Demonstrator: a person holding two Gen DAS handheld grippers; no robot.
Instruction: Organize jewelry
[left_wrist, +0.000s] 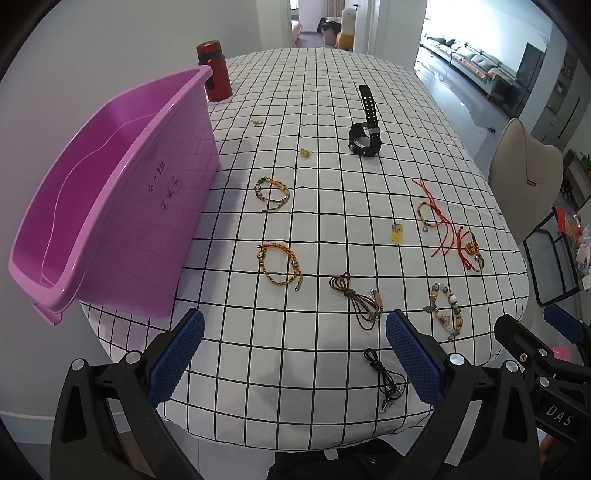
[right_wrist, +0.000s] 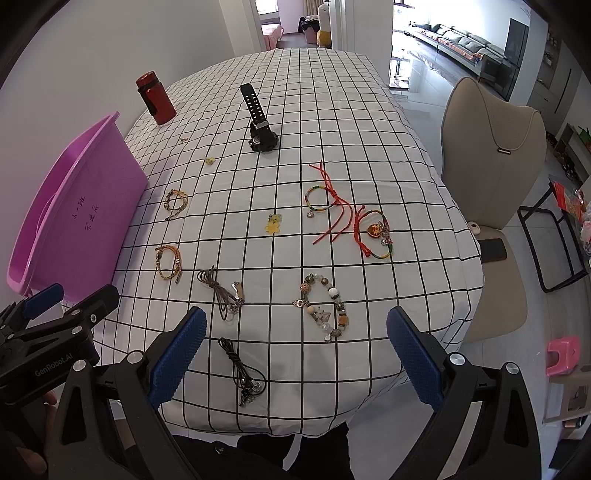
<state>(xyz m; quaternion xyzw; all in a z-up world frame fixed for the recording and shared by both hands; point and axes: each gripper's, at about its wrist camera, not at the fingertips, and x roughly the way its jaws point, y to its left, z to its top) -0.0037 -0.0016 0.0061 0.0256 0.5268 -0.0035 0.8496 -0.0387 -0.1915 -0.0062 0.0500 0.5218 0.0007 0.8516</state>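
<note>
Both our claws hang released above the near edge of the table: the left gripper (left_wrist: 295, 354) and the right gripper (right_wrist: 295, 354) each show blue pads spread wide with nothing between them. On the checked tablecloth (left_wrist: 332, 92) the jewelry lies scattered. From the left wrist view, the pink bin (left_wrist: 122, 206) stands at 9 o'clock, with a red bottle (left_wrist: 216, 74) beyond it at 11. We see the black watch (left_wrist: 364, 133) at 12 o'clock, two braided bracelets (left_wrist: 271, 190) (left_wrist: 279, 267) toward 11, the brown cord necklace (left_wrist: 356, 299) just ahead, and the black cord necklace (left_wrist: 386, 380) close beside our right pad. From the right wrist view, the beaded bracelet (right_wrist: 325, 306) lies at 12 o'clock, red-cord bracelets (right_wrist: 325, 203) (right_wrist: 375, 232) farther on, a yellow charm (right_wrist: 272, 223) at 11
</note>
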